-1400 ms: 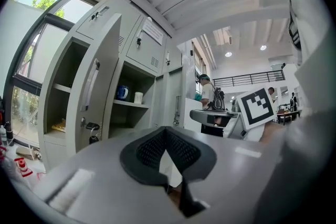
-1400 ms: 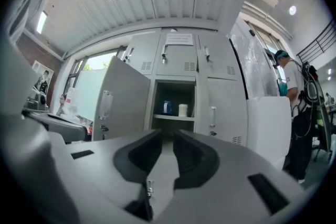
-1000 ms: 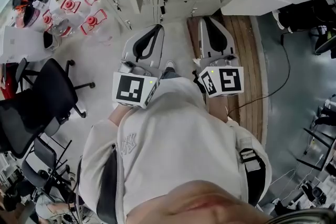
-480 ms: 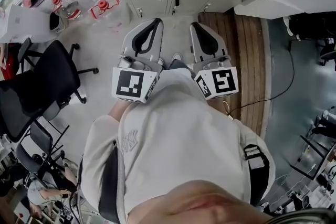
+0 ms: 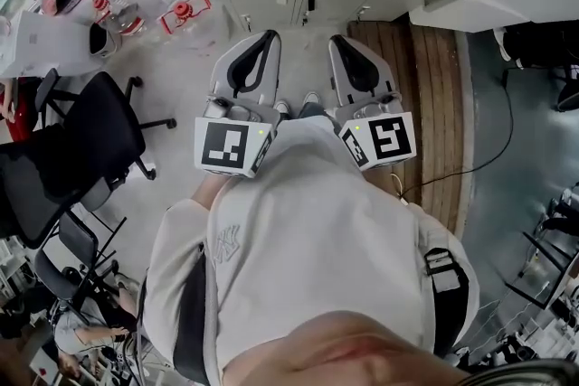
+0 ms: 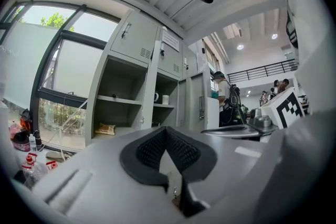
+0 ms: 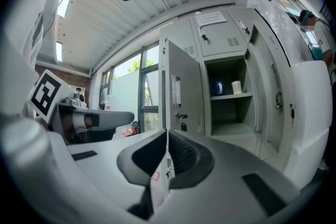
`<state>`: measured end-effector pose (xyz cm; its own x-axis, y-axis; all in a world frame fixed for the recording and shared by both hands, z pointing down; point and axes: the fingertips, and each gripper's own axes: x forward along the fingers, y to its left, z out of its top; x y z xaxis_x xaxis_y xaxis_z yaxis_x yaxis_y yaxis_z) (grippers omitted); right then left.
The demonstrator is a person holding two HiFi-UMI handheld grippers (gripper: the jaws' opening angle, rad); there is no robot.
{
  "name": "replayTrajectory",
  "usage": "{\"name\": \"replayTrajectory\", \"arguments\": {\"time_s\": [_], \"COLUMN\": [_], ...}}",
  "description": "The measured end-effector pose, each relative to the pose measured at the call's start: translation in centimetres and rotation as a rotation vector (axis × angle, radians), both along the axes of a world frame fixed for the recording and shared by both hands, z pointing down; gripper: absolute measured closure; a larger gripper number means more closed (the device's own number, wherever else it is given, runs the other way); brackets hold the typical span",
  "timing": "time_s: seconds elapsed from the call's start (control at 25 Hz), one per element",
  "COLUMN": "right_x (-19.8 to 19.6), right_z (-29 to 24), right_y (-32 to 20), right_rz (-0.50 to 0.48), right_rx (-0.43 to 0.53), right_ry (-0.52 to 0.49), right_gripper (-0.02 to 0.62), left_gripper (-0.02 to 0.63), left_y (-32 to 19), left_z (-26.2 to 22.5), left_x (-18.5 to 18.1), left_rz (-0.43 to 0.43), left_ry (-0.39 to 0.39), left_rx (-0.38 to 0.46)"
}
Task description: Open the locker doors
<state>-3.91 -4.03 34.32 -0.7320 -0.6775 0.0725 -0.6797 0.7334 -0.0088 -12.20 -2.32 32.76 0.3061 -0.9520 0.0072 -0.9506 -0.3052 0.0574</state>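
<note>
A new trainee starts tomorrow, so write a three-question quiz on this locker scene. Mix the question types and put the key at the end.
1. True or false: the right tongs are clamped on a door handle.
2. What stands on the shelf of the open locker in the right gripper view? A) a blue mug and a white cup B) two bottles C) a folded towel
3. Fill in: the left tongs are ___ and hold nothing.
Key: 1 false; 2 A; 3 shut.
</note>
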Motion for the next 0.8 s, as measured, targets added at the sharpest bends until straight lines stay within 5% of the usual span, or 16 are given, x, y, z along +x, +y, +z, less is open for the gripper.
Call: {"name": "replayTrajectory", "arguments": {"time_s": [0.8], "right_x": [-1.7], "right_z": [-0.1], "right_y": [-0.7], "right_rz": [-0.034], "right_rx": [0.018], "right_ry": [0.01], "right_gripper": [0.577], "left_gripper": [0.604], "left_y": [-0.6], "left_z": [-0.4], "left_x": [-1.5], "left_rz": [-0.03], "left_ry": [0.003], "left_rx": [0.016]}}
